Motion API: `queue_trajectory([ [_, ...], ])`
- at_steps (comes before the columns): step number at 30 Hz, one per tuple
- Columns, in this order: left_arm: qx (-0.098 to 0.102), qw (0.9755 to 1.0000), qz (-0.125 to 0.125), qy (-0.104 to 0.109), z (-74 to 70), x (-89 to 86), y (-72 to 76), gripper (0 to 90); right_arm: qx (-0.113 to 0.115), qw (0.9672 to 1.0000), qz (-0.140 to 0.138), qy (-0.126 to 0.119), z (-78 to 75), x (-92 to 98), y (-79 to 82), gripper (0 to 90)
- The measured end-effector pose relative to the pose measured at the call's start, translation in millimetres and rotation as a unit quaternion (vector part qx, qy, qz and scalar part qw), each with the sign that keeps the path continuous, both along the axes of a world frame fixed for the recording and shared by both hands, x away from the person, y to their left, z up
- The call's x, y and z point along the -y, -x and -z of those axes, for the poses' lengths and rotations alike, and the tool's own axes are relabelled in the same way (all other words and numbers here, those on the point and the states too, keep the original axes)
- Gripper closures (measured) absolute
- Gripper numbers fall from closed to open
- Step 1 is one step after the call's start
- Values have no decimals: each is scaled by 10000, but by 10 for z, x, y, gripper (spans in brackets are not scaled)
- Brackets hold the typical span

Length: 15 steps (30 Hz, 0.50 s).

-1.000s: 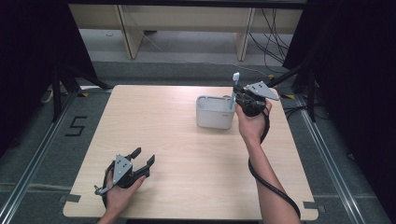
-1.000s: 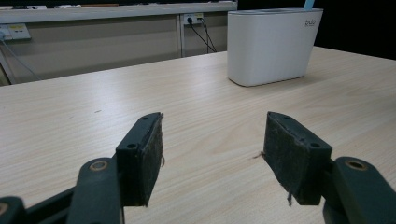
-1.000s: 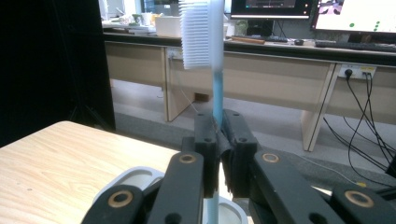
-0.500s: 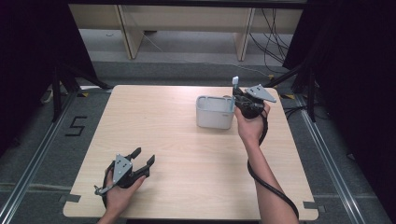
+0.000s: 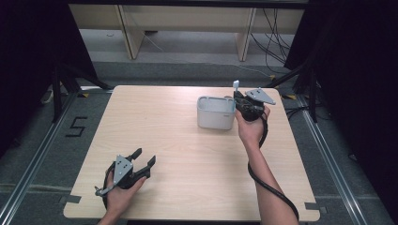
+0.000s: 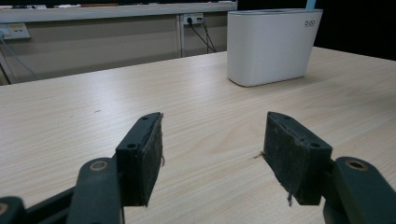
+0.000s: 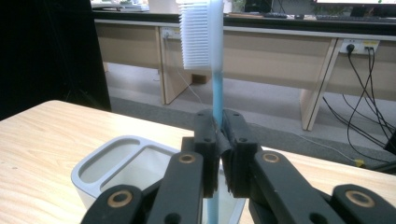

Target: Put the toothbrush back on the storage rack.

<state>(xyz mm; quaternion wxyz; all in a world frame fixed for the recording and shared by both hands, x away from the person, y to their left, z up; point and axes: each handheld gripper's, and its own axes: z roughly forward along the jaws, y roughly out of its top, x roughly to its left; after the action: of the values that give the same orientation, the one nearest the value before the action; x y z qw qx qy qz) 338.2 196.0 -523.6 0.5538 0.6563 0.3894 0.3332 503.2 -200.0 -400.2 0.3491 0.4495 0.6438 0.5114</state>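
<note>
1. The right claw point(image 7: 217, 154) gripped a blue toothbrush point(image 7: 211, 60) upright over the white holder point(image 5: 215, 112) near the worktop's point(image 5: 187, 187) far right corner.
2. The left claw point(image 6: 212, 154) sat open near the near left corner.
3. The left gripper view showed small unreadable lettering on the holder.

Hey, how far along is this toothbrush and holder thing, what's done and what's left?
Done: the right tool has a firm grip on the blue-handled toothbrush with white bristles, held upright, bristles up. In hand: it sits right at the white two-compartment holder, its lower end hidden behind the jaws. Left: whether it goes in or comes out, I cannot tell. The left tool rests open on the wooden table.
</note>
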Motion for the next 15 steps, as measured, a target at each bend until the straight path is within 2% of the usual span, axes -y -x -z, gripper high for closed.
queue_trajectory([
  [3, -6, 10000, -3, 0, 0, 1, -1, 370, -21, 10000, 27, -53, 22, -6, -3, 854],
  [7, -9, 10000, -5, -1, 0, 2, -1, 370, -21, 10000, 12, 43, 58, -7, -11, 854],
  [9, -6, 10000, -5, 5, 0, 1, 0, 370, -97, 10000, 2, -18, 88, -23, -11, 854],
  [10, -6, 10000, -4, 3, 0, 0, 0, 370, -69, 10000, 7, 64, 101, -19, -15, 854],
  [12, -8, 10000, -3, 2, 0, 0, -1, 370, -140, 9999, -4, 9, 133, -30, -16, 854],
  [15, -7, 10000, -3, 2, 0, 1, -1, 370, -158, 9999, -18, 58, 173, -27, -27, 853],
])
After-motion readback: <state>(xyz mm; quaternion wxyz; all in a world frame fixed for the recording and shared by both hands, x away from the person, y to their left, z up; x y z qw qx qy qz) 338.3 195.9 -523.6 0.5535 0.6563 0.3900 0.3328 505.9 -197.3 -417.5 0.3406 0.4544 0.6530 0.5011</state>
